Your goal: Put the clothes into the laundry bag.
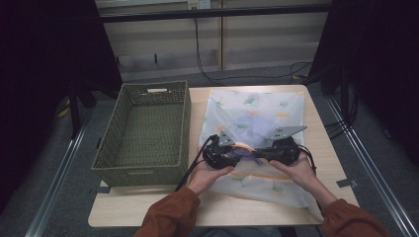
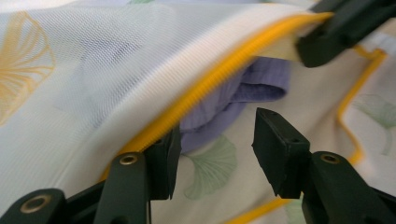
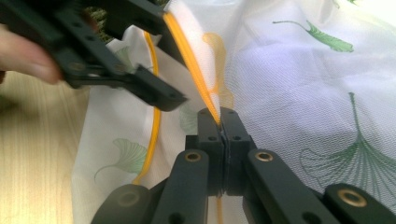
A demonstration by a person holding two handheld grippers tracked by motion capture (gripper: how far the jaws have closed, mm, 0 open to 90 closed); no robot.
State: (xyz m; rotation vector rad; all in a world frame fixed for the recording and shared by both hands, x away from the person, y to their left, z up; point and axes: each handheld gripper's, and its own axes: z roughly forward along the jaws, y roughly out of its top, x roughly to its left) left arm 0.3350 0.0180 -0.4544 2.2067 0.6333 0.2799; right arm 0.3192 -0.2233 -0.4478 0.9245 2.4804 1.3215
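Bag (image 1: 257,111): white mesh laundry bag with leaf print and yellow zip, flat on table (image 1: 148,210), right of basket (image 1: 143,129); near end lifted between both grippers.
Zip (image 2: 219,79): open, upper edge raised, running diagonally across left gripper view.
Cloth (image 2: 243,93): purple, inside bag, visible through opening and through mesh.
Right gripper (image 3: 220,122): jaws closed tight on yellow zip edge, holding it up; also seen at top right of left gripper view (image 2: 327,35).
Left gripper (image 2: 215,140): jaws parted, nothing pinched; one jaw against underside of zip edge, other clear over lower bag layer; cloth just beyond tips.
Hands: left hand (image 1: 210,173) and right hand (image 1: 296,170) close together over near part of bag.
Basket: green woven, left half of table, apart from bag.
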